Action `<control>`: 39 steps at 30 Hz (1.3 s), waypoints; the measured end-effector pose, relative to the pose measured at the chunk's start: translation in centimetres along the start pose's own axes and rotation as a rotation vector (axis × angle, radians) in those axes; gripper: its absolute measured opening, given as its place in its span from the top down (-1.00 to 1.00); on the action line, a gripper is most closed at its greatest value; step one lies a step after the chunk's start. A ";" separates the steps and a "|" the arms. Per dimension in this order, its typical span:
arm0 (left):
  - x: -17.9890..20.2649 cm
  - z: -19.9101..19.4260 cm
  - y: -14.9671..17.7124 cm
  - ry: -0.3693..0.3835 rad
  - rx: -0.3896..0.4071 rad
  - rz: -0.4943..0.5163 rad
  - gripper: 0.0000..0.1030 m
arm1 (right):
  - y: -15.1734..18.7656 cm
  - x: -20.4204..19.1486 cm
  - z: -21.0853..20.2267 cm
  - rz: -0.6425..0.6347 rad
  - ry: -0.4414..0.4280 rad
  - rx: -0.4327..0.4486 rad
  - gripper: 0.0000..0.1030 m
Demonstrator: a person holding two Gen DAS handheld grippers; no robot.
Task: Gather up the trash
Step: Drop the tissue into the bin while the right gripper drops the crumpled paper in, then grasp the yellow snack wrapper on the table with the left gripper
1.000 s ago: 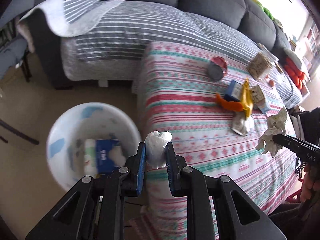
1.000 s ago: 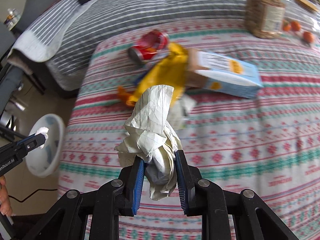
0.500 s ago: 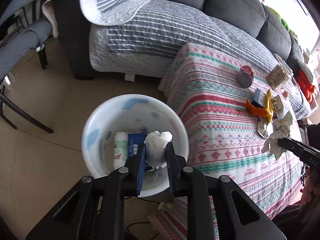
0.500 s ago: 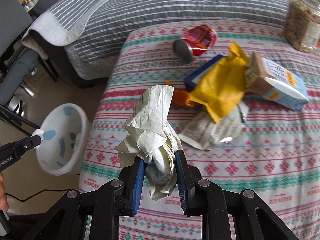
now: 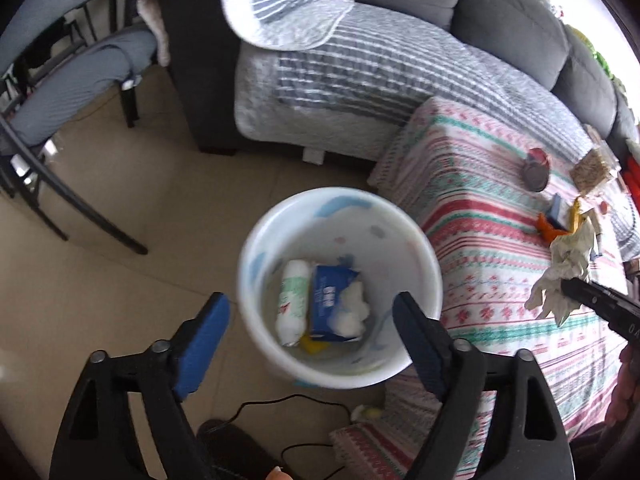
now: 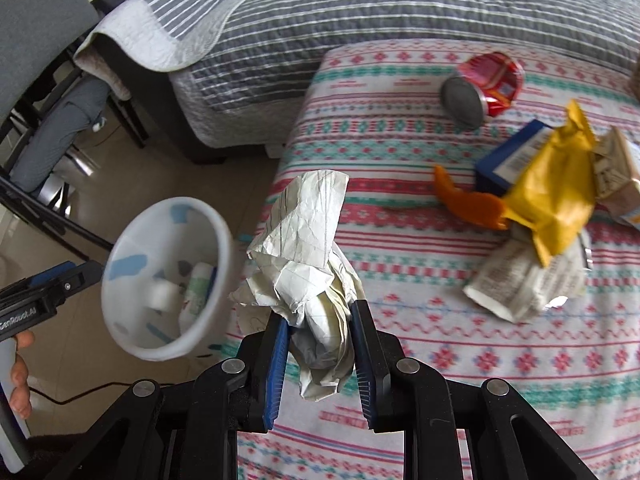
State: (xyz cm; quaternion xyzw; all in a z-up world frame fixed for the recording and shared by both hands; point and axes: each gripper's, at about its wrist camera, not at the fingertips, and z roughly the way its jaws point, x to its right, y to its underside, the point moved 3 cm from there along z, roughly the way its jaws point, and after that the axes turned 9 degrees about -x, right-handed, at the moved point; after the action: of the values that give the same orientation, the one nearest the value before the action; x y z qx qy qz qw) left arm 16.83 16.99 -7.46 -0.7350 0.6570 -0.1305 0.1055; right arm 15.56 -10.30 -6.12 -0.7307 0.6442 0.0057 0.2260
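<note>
bin (image 5: 340,372) on floor at table's (image 5: 480,248) 9 o'clock edge, box (image 5: 330,306) and roll (image 5: 292,304) inside it, sofa (image 5: 360,80) at 12 o'clock behind table, can (image 6: 480,90), wrapper (image 6: 552,196) and carton (image 6: 528,284) on table at 2 o'clock

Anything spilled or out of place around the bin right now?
Nothing spilled. The crushed red soda can lies on its side on the patterned tablecloth beside a yellow wrapper: uncollected trash. The white plastic bin stands upright.

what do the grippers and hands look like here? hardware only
Both grippers: black plastic linkage arms with silver pivot screws, blue ribbed pads on the fingers. White "CenRobot.AI" lettering on the left gripper body. Bare fingers visible on its handle; no sleeve visible.
</note>
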 end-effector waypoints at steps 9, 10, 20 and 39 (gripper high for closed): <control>-3.8 -0.2 1.2 -0.090 0.003 -0.040 -0.78 | -1.4 -4.8 3.1 -0.068 -0.049 -0.033 0.44; -4.1 -0.3 1.2 -0.101 0.007 -0.043 -0.78 | -1.5 -5.4 3.4 -0.077 -0.047 -0.039 0.44; -5.2 -0.4 1.2 -0.104 -0.001 -0.055 -0.78 | -3.1 -10.1 6.8 -0.167 -0.029 -0.087 0.40; -2.2 -1.2 0.7 -0.064 0.013 -0.018 -0.97 | -3.7 -9.6 4.3 -0.172 -0.042 -0.020 -0.57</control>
State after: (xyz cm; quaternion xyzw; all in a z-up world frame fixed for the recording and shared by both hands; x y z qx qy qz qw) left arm 15.58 19.14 -6.67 -0.7439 0.6459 -0.1120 0.1298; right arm 18.69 0.38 -5.93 -0.7853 0.5741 0.0079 0.2316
